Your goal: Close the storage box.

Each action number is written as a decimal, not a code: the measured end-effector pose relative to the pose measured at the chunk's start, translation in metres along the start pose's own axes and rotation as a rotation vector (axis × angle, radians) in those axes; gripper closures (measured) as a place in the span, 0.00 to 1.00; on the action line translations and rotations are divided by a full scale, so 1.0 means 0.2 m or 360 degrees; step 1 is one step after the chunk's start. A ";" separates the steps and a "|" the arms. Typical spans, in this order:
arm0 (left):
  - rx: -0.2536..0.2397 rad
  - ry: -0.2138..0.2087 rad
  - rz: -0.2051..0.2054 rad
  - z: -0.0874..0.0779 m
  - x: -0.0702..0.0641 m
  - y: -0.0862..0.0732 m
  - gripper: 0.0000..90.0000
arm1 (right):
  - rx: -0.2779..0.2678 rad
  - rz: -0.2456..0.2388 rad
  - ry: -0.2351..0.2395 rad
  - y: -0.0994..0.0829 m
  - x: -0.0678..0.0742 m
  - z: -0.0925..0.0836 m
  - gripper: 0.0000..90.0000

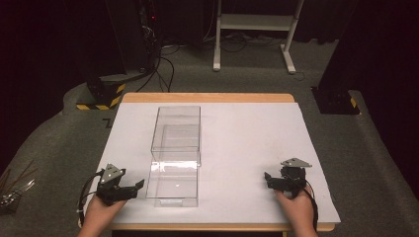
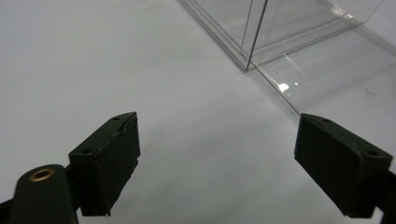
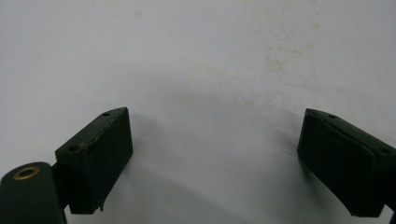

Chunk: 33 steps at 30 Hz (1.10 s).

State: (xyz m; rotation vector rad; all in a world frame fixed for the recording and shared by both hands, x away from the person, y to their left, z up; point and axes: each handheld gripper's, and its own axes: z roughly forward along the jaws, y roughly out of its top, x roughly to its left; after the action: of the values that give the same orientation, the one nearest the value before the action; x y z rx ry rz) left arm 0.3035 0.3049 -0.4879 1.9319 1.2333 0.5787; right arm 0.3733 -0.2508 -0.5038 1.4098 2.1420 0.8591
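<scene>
The clear plastic box [image 1: 176, 148] sits on the bench just right of the left hand-held gripper [image 1: 129, 189], whose jaws are apart. It looks light, thin and slippery. Pinch its flat flap gently.

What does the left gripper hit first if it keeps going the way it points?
Probably the clear box: the left gripper, open, points at its near low section; depth is unclear.

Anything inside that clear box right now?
The clear box looks empty; the white table cover shows through its walls. Its flap lies open toward the left gripper.
</scene>
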 end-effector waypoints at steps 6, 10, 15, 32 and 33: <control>-0.0020 -0.0035 0.0001 -0.01 -0.02 0.01 0.16 | 0.0000 0.0000 0.0000 0.00 0.00 0.00 0.11; -0.0032 -0.0037 -0.0007 -0.02 -0.02 0.02 0.16 | 0.0000 0.0000 0.0001 0.00 0.00 0.00 0.11; -0.0053 -0.0055 -0.0024 -0.05 -0.02 0.03 0.16 | 0.0000 0.0000 0.0001 0.00 0.00 0.00 0.11; -0.0211 -0.0120 -0.0021 -0.19 -0.08 0.10 0.16 | -0.0001 0.0000 0.0001 0.00 0.00 0.00 0.11; -0.0211 -0.0120 -0.0021 -0.19 -0.08 0.10 0.16 | -0.0001 0.0000 0.0001 0.00 0.00 0.00 0.11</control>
State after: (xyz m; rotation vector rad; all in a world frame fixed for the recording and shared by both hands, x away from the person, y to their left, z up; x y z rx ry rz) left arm 0.2814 0.2980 -0.4485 1.8175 1.1309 0.5615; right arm 0.3733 -0.2509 -0.5039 1.4092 2.1422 0.8597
